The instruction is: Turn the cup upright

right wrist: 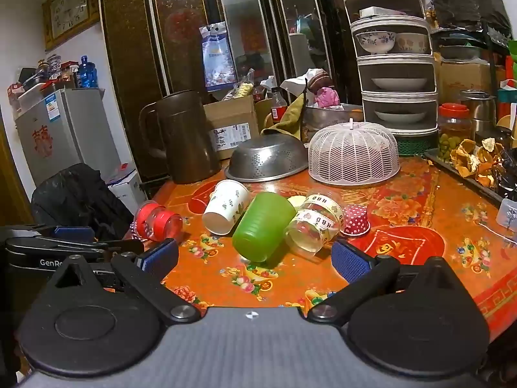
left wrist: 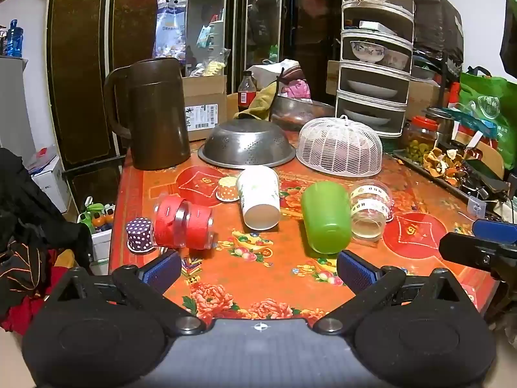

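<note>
Both grippers [left wrist: 258, 270] [right wrist: 255, 258] hang apart, empty. Green cup [right wrist: 261, 226] lies touching the taped jar [right wrist: 315, 226]; a careless grab likely rolls either off the tabletop [right wrist: 420, 278].

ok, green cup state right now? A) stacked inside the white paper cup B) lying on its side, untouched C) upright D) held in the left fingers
B: the green cup lies on its side on the table, between the white paper cup and a clear cup; both grippers, left and right, are open and empty.
</note>
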`<state>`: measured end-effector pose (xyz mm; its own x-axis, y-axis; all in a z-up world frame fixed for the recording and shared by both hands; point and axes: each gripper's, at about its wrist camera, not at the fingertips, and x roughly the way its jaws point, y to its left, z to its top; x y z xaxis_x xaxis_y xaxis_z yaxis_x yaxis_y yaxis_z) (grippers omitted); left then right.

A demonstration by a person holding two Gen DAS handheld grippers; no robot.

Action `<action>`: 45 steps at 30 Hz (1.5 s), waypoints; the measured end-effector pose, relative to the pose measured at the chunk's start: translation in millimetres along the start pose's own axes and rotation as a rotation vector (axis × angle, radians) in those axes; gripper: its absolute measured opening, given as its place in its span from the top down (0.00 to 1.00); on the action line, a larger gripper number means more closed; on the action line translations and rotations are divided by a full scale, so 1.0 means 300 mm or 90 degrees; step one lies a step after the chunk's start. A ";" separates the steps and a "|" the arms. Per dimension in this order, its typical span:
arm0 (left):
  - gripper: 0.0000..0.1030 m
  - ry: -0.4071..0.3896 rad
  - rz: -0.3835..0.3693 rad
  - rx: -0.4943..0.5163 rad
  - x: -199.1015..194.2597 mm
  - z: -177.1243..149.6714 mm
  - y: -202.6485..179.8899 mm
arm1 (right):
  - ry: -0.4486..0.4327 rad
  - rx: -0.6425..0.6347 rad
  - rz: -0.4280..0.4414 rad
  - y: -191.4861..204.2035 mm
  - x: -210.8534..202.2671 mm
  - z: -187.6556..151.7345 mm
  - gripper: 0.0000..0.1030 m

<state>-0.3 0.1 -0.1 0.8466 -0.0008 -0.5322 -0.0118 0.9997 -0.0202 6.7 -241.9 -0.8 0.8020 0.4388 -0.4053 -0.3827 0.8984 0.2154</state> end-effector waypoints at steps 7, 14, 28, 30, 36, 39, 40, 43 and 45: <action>0.00 0.008 -0.003 0.003 0.000 0.002 -0.008 | -0.002 0.005 -0.001 0.000 0.001 0.001 0.01; 0.00 0.014 -0.004 0.005 0.000 0.004 -0.012 | 0.005 0.001 0.000 0.000 0.007 0.011 0.01; 0.00 0.018 -0.005 0.007 0.007 -0.004 -0.021 | 0.007 0.006 0.000 -0.011 0.006 -0.004 0.01; 0.00 0.017 -0.005 0.008 0.008 -0.004 -0.021 | 0.007 0.006 0.001 -0.010 0.007 -0.002 0.01; 0.00 0.020 -0.004 0.007 0.011 -0.011 -0.023 | 0.007 0.004 0.002 -0.008 0.005 0.000 0.01; 0.00 0.021 -0.005 0.006 0.012 -0.011 -0.022 | 0.008 0.003 0.002 -0.007 0.006 0.000 0.01; 0.00 0.021 -0.005 0.006 0.012 -0.012 -0.022 | 0.008 0.003 0.002 -0.008 0.004 0.000 0.01; 0.00 0.021 -0.006 0.006 0.012 -0.014 -0.022 | 0.008 0.001 0.002 -0.004 0.006 -0.001 0.01; 0.00 0.021 -0.005 0.007 0.013 -0.014 -0.022 | 0.007 0.001 0.003 -0.001 0.006 0.000 0.01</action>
<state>0.9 -6.6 -5.5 0.8284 -0.0098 -0.5600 0.0009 0.9999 -0.0162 8.1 -241.4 -1.6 0.7948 0.4430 -0.4147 -0.3859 0.8964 0.2180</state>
